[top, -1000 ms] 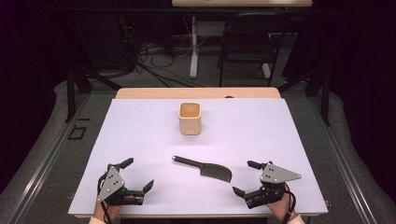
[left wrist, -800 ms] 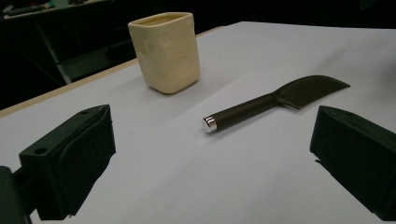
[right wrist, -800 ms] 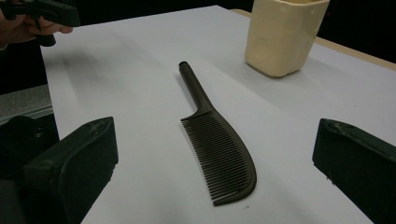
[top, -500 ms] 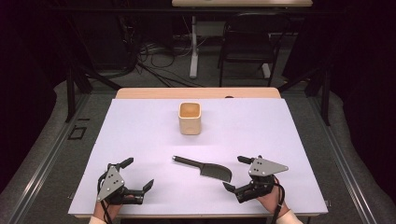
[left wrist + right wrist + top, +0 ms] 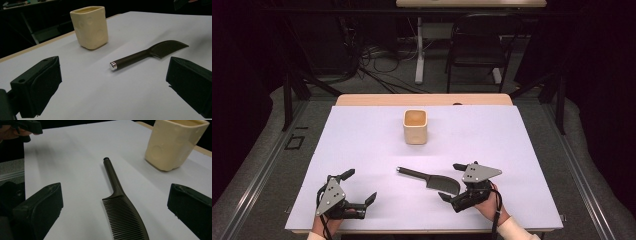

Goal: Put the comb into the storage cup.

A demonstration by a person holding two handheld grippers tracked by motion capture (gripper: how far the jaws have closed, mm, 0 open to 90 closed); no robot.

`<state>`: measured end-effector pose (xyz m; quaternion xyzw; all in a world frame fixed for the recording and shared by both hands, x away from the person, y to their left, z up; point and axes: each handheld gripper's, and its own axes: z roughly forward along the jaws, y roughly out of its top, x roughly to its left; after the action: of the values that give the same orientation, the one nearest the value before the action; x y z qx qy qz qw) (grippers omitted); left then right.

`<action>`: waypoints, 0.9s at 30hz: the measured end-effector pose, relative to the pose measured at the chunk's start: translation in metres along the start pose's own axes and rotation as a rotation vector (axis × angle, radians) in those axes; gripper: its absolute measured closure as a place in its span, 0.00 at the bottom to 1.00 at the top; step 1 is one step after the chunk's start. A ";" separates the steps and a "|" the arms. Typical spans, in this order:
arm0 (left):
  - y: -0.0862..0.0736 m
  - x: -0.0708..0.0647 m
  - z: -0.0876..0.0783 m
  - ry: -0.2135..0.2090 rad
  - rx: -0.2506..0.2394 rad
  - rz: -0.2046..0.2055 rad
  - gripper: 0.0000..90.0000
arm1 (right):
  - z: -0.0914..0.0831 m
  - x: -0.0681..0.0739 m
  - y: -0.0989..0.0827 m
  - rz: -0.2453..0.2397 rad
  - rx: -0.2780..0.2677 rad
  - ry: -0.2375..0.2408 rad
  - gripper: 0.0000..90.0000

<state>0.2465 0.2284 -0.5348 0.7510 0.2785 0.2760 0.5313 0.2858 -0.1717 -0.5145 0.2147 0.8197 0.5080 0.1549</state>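
Observation:
A dark comb (image 5: 427, 179) with a long round handle lies flat on the white table (image 5: 362, 135), handle pointing left and away. Behind it a cream square cup (image 5: 415, 126) stands upright. My right gripper (image 5: 450, 181) is open at the comb's toothed end, one jaw on either side of it, not touching. The right gripper view has the comb (image 5: 120, 205) running between the jaws, with the cup (image 5: 175, 142) at the upper right. My left gripper (image 5: 359, 186) stands open near the front left edge, holding nothing. Its view faces the comb's handle (image 5: 130, 60) and the cup (image 5: 90, 26).
The table's wooden far edge (image 5: 422, 100) runs behind the cup. Beyond it, on the dark floor, are a chair (image 5: 474, 45), a table leg and cables. The front edge of the table lies just under both hands.
My right gripper has slid left and a little forward, up to the comb's toothed end. The left gripper, comb and cup have stayed put.

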 end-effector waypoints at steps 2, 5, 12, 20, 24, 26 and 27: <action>0.000 0.000 0.000 0.001 0.000 -0.001 0.00 | 0.004 0.001 0.001 -0.008 0.017 0.008 0.00; 0.000 0.001 0.000 0.002 -0.003 -0.004 0.00 | 0.010 0.002 0.002 -0.020 0.035 0.018 0.00; 0.000 0.000 -0.001 0.002 -0.003 -0.001 0.00 | 0.022 0.000 0.012 -0.016 0.049 0.052 0.00; 0.000 0.000 -0.001 0.003 -0.003 0.000 0.00 | 0.040 -0.003 0.020 -0.011 0.087 0.078 0.00; 0.000 0.000 -0.001 0.002 -0.001 0.001 0.00 | 0.048 -0.003 0.022 -0.015 0.103 0.086 0.00; 0.000 0.000 0.000 0.002 -0.002 0.000 0.00 | 0.050 -0.003 0.022 -0.013 0.104 0.091 0.00; 0.000 0.000 0.000 0.002 -0.002 0.000 0.00 | 0.052 -0.003 0.023 -0.013 0.108 0.093 0.00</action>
<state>0.2465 0.2289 -0.5347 0.7501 0.2786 0.2773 0.5318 0.3177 -0.1248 -0.5164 0.1935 0.8535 0.4716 0.1081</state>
